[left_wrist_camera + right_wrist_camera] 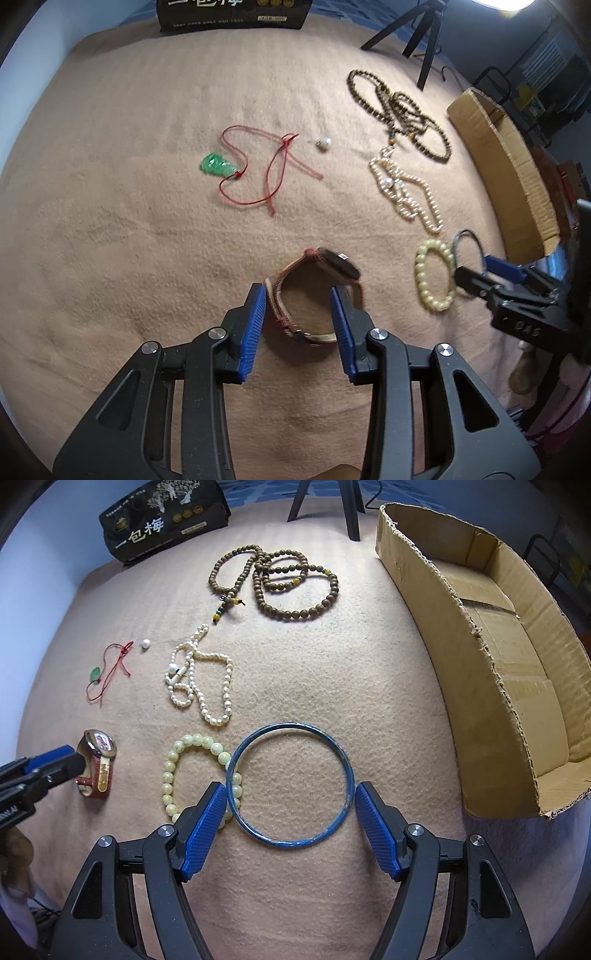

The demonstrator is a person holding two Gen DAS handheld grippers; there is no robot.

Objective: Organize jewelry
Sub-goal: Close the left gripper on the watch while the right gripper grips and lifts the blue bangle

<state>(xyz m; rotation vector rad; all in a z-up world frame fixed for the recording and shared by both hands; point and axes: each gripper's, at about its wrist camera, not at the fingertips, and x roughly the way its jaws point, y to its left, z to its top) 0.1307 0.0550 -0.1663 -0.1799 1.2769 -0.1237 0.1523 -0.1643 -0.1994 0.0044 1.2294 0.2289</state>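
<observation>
A watch (pixel 340 264) with a reddish strap stands on its side on the beige cloth. My left gripper (pixel 297 290) is open over it, one pad outside the strap's left wall and the other over the loop. The right wrist view shows the left gripper (pixel 74 757) against the watch (pixel 99 742). A thin blue bangle (pixel 295 725) lies flat between the pads of my open right gripper (pixel 290 786), with a small gap at the right pad. The bangle overlaps a pale bead bracelet (pixel 177 760). From the left, the right gripper (pixel 476 267) is low beside the bangle (pixel 468 231).
Farther back lie a pearl necklace (pixel 199 679), a brown bead necklace (pixel 280 579), a loose pearl (pixel 146 643) and a green pendant on red cord (pixel 216 166). An open cardboard box (pixel 498 686) stands on the right. A black packet (pixel 162 520) and tripod legs (pixel 347 509) are behind.
</observation>
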